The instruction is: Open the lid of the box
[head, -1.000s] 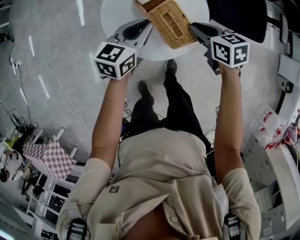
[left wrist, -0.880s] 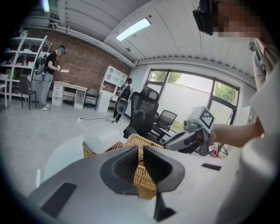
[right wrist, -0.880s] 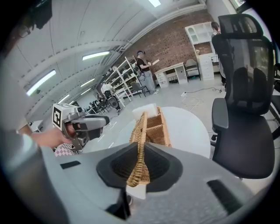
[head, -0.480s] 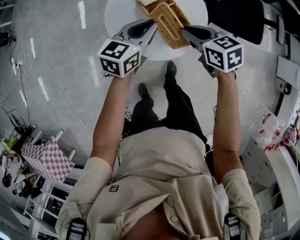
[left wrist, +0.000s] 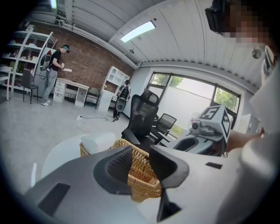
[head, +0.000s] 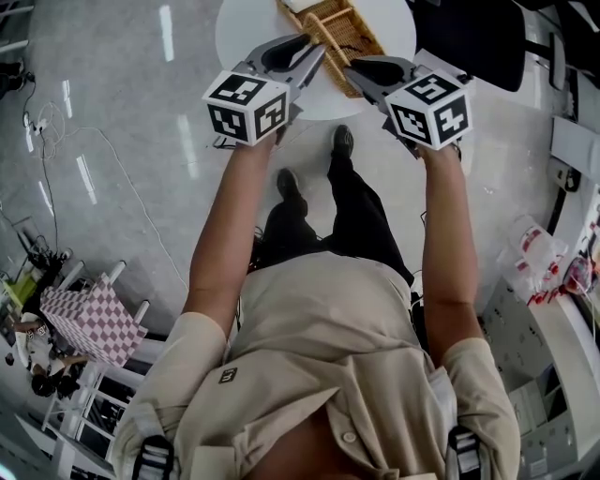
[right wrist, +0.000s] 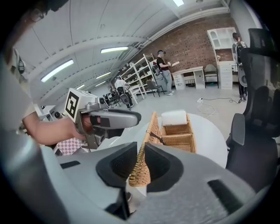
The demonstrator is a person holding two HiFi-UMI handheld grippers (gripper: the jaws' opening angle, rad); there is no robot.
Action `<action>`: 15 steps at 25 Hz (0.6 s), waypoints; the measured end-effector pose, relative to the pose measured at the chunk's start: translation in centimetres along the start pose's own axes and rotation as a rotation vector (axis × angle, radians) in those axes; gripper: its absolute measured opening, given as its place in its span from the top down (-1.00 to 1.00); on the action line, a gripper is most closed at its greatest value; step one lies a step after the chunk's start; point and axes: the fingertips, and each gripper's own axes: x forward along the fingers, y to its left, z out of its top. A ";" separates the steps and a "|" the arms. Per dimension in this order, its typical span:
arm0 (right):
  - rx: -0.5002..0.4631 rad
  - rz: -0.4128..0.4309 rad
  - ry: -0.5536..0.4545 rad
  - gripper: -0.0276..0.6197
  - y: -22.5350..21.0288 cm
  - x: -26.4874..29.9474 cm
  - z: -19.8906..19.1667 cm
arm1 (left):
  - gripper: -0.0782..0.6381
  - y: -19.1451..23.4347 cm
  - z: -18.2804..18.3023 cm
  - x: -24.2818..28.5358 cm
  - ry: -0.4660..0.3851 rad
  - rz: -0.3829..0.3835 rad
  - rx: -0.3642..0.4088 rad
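- Head view, left side: the left gripper (head: 305, 58) reaches over the near edge of the round white table (head: 246, 28), with its marker cube toward the person.
- Left gripper view: its jaws have just been opening and now stand apart. The near corner of the wicker box (left wrist: 142, 177) shows in the gap, but neither pad presses on it, so this gripper is released and grasps nothing.
- The box sits on the table between the two grippers, and its divided inside is exposed. A white block (left wrist: 98, 142) lies in the far compartment.
- Right gripper view: the woven lid (right wrist: 141, 168) is raised and seen edge-on, standing up along the box's left long side.
- The right gripper (head: 354, 75) is clenched on the lid's near end, one pad on each face of the weave. The left gripper is just beside it, to the left.
- Farther right, a black office chair (right wrist: 256, 113) stands near the table's edge.
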 end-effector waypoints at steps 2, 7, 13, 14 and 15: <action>-0.010 0.005 0.005 0.77 0.5 0.2 0.0 | 0.48 0.2 -0.3 0.1 0.005 0.007 -0.018; -0.038 0.027 0.021 0.76 1.9 1.2 -0.1 | 0.46 1.0 -1.2 0.0 0.011 0.037 -0.060; -0.063 0.026 0.034 0.76 2.9 1.7 -0.2 | 0.45 1.2 -1.7 -0.6 0.013 0.046 -0.075; -0.065 0.027 0.036 0.76 3.0 1.8 -0.2 | 0.45 1.3 -1.8 -0.7 0.015 0.049 -0.073; -0.069 0.027 0.040 0.76 3.2 1.9 -0.2 | 0.45 1.4 -1.8 -0.9 0.017 0.052 -0.071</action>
